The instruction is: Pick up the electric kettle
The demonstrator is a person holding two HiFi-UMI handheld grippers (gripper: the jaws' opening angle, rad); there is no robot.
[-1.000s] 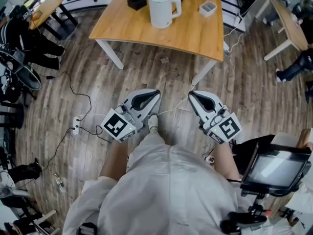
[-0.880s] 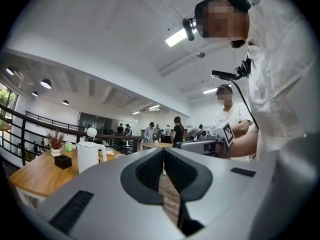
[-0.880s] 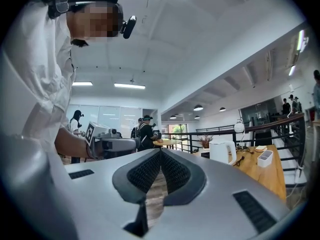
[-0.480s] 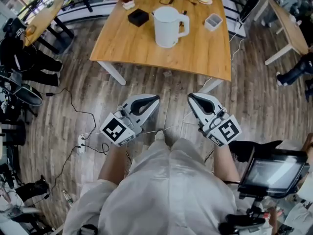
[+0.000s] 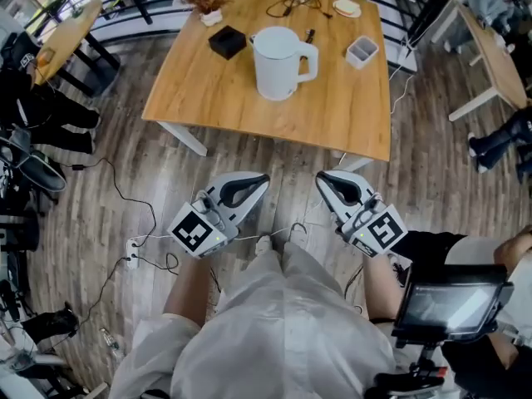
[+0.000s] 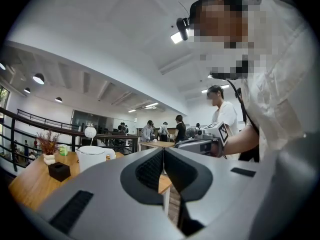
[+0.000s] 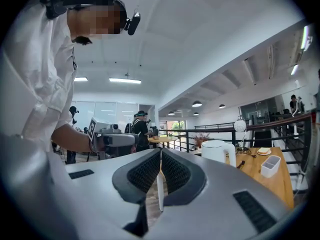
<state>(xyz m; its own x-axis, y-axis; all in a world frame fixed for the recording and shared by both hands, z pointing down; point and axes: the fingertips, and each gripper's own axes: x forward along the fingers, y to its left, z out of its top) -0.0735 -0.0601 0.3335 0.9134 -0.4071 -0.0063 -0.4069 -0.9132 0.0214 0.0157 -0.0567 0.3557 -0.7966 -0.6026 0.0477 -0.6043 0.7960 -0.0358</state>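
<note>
Two grippers are held out level over the plank floor [image 5: 100, 181], just short of the near edge of the wooden table [image 5: 349, 106] and touching nothing on it. The left gripper [image 5: 259, 179] has its jaws pressed together with nothing between them, and the right gripper [image 5: 322, 178] is closed and empty in the same way. The white electric kettle [image 5: 277, 63] stands upright near the table's middle, well apart from both grippers, its handle towards the table's right side. Also on the table are a black box [image 5: 226, 41] left of the kettle, a small clear container [image 5: 362, 51] to its right, and a potted plant [image 5: 205, 2] at the far edge
</note>
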